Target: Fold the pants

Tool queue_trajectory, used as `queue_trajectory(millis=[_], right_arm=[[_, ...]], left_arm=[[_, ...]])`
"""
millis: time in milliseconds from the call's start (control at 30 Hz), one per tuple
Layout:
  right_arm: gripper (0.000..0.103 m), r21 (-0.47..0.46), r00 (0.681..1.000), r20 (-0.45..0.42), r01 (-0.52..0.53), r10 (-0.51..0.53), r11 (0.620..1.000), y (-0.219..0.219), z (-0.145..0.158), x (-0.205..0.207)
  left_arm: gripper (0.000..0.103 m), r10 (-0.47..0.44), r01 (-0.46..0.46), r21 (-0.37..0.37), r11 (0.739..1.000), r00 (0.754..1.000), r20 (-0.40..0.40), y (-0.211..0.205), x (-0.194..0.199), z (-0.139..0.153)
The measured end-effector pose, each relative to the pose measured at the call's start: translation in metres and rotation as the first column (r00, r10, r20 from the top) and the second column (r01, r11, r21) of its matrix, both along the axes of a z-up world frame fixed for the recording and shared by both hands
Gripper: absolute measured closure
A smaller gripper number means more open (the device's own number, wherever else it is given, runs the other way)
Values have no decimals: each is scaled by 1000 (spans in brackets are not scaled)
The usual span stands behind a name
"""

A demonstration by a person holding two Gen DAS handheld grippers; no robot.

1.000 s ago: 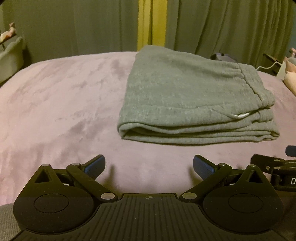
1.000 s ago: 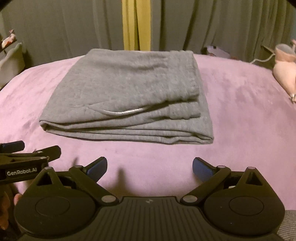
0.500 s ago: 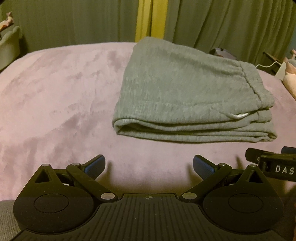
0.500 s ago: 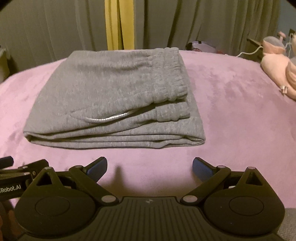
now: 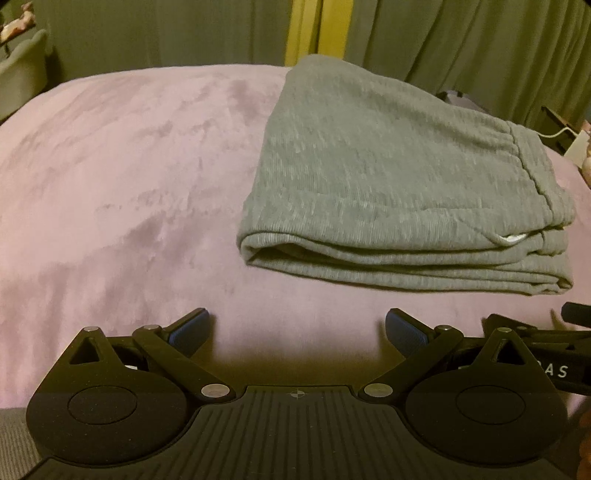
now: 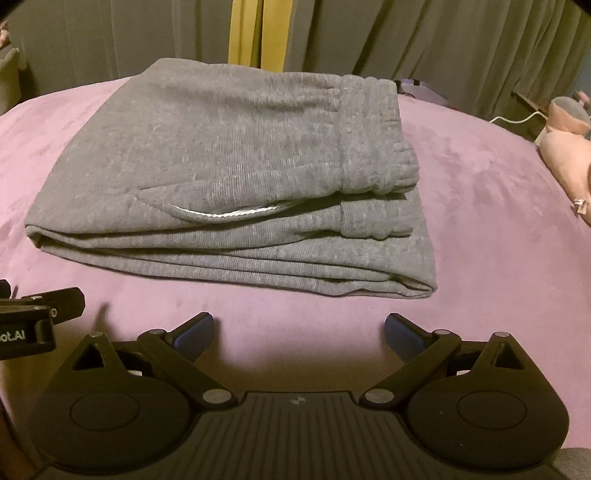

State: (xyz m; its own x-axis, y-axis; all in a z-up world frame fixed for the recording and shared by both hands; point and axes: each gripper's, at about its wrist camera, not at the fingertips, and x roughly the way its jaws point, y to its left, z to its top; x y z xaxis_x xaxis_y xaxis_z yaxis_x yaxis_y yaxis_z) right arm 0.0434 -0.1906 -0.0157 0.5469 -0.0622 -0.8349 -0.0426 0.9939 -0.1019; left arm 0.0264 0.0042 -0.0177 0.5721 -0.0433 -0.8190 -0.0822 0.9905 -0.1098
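Grey sweatpants (image 5: 399, 177) lie folded into a thick rectangular stack on a pink plush blanket (image 5: 122, 177), waistband on the right side. They also show in the right wrist view (image 6: 236, 177), with a white pocket edge at the front. My left gripper (image 5: 297, 328) is open and empty, hovering in front of and left of the stack. My right gripper (image 6: 299, 330) is open and empty, just in front of the stack's near edge. Each gripper's body shows at the edge of the other's view.
Dark curtains with a yellow strip (image 6: 245, 33) hang behind the bed. A pink plush toy (image 6: 569, 147) lies at the right edge of the blanket. A cable and small items (image 5: 565, 133) sit at the far right. A grey basket (image 5: 22, 70) stands far left.
Both grippers have shifted slightly in front of the stack; the pants look closer in the right wrist view. The pants have not moved. Both grippers stay open.
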Motion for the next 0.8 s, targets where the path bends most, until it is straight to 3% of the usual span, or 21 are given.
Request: queue_trajectory(millis=[800], right_arm=[[4, -2, 1000, 21, -8, 8, 1000, 1, -2, 3]], left_arm=[[0, -32, 32, 39, 999, 999, 4, -6, 6, -5]])
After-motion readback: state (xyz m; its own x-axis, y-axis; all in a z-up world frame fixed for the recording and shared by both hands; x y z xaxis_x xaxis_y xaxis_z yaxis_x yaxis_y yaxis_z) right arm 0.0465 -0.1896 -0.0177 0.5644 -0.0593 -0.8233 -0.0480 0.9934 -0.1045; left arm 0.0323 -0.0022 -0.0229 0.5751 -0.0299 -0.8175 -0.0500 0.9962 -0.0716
